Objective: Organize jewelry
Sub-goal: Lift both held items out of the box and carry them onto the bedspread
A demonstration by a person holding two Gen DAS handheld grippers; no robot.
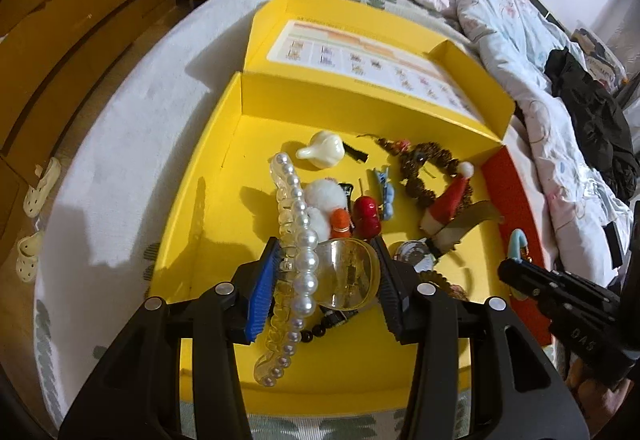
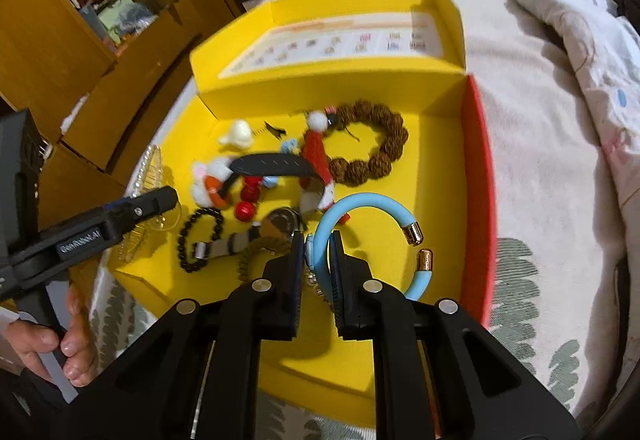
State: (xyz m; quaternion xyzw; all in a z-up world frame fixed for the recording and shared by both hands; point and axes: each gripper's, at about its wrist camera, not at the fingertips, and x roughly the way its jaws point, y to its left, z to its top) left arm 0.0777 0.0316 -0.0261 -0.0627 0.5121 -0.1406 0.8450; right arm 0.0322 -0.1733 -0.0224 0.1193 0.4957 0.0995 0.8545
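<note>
Inside the yellow box (image 2: 440, 144), your right gripper (image 2: 318, 252) is clamped on the light, springy blue bangle (image 2: 360, 202); your left gripper (image 1: 326, 272), half-open, pinches the brittle pearl clip (image 1: 298, 236).

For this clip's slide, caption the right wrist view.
Right gripper shut on a light-blue open bangle over the yellow box of jewelry.

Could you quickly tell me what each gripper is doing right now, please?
Left gripper: closed on the clear pearl hair claw.
Right gripper: closed on the light blue bangle.
</note>
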